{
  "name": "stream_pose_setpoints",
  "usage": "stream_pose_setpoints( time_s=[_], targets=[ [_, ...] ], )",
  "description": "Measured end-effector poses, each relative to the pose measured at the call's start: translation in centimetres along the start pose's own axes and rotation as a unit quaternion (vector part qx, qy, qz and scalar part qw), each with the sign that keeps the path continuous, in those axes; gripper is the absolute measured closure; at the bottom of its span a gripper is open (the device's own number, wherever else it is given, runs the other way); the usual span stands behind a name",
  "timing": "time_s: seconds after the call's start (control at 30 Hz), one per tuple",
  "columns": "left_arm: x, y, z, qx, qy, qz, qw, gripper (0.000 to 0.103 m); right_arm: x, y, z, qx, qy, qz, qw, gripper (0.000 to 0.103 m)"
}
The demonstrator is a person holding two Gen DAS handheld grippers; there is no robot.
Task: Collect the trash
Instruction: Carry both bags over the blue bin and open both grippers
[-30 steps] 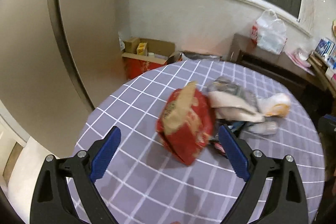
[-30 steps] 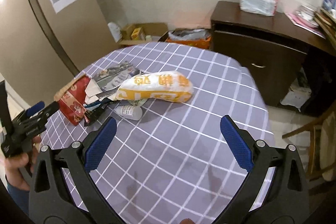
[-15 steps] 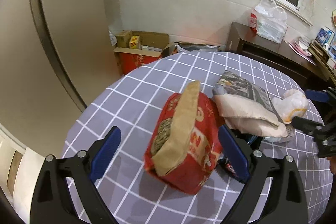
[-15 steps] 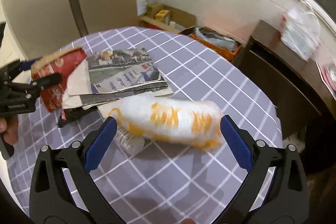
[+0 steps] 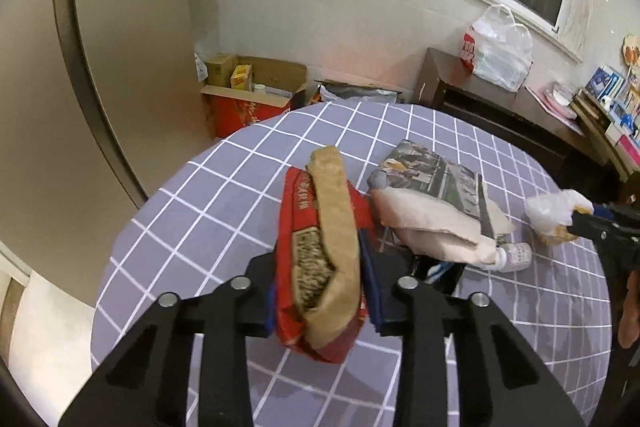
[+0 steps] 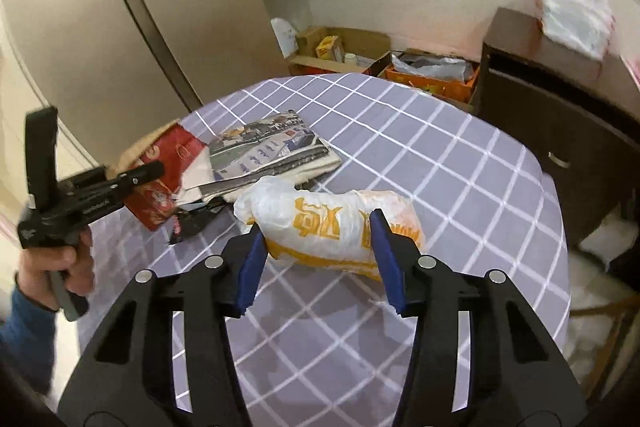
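- Gripping a red bag point(image 5: 320, 279) with a tan folded top, the left gripper point(image 5: 324, 303) has just closed its jaws onto it; bag sits on the checked tablecloth point(image 5: 224, 195) near the table's left edge.
- Newspaper point(image 5: 436, 175) over a beige wrapper point(image 5: 432, 223), middle of table; a small bottle point(image 5: 514, 255) pokes out beneath, mostly hidden.
- White-and-yellow plastic bag point(image 6: 336, 227) lies right of the pile; right gripper point(image 6: 320, 259) has just closed, pads pressing both its sides.
- Far and right parts of the cloth bare.
- Print on the bags unreadable.
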State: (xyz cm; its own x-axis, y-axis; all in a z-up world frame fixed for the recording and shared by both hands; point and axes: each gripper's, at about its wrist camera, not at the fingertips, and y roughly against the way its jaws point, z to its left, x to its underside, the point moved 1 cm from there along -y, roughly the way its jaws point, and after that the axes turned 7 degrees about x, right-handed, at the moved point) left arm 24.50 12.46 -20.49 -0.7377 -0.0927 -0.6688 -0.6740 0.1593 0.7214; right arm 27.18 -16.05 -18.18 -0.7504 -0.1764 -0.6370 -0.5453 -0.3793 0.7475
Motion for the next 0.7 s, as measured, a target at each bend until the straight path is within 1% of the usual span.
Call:
stream_pose_setpoints(
  time_s=[0.07, 0.2, 0.37, 0.5, 0.63, 0.7],
  targets=[
    [0.2, 0.8, 0.1, -0.005, 0.003, -0.006, 1.0000, 0.073, 0.6, 1.0, -0.7, -0.006, -0.020, -0.005, 1.000, 0.054],
    [0.7, 2.9, 0.2, 0.002, 0.009, -0.019, 0.9998, 0.073, 1.8, 3.0, -2.0, -0.034, -0.068, -0.021, 0.997, 0.054],
    [1.6, 6.1, -1.0, 0.010, 0.002, -0.037, 0.9992, 0.073, 3.0, 6.1, -2.9, -0.055, -0.113, -0.046, 0.991, 0.054],
    [2.0, 8.7, -3.3, 0.024, -0.013, -0.056, 0.9981, 0.073, 3.8, 7.8, -3.9, -0.068, -0.144, -0.059, 0.986, 0.054],
    [1.9, 10.6, -7.5, 0.056, -0.043, -0.070, 0.9950, 0.073, 4.6, 10.2, -5.6, -0.084, -0.185, -0.080, 0.976, 0.054],
    [2.0, 11.2, -9.5, 0.075, -0.057, -0.074, 0.9928, 0.073, 5.1, 11.8, -6.9, -0.082, -0.199, -0.096, 0.972, 0.054]
  ],
)
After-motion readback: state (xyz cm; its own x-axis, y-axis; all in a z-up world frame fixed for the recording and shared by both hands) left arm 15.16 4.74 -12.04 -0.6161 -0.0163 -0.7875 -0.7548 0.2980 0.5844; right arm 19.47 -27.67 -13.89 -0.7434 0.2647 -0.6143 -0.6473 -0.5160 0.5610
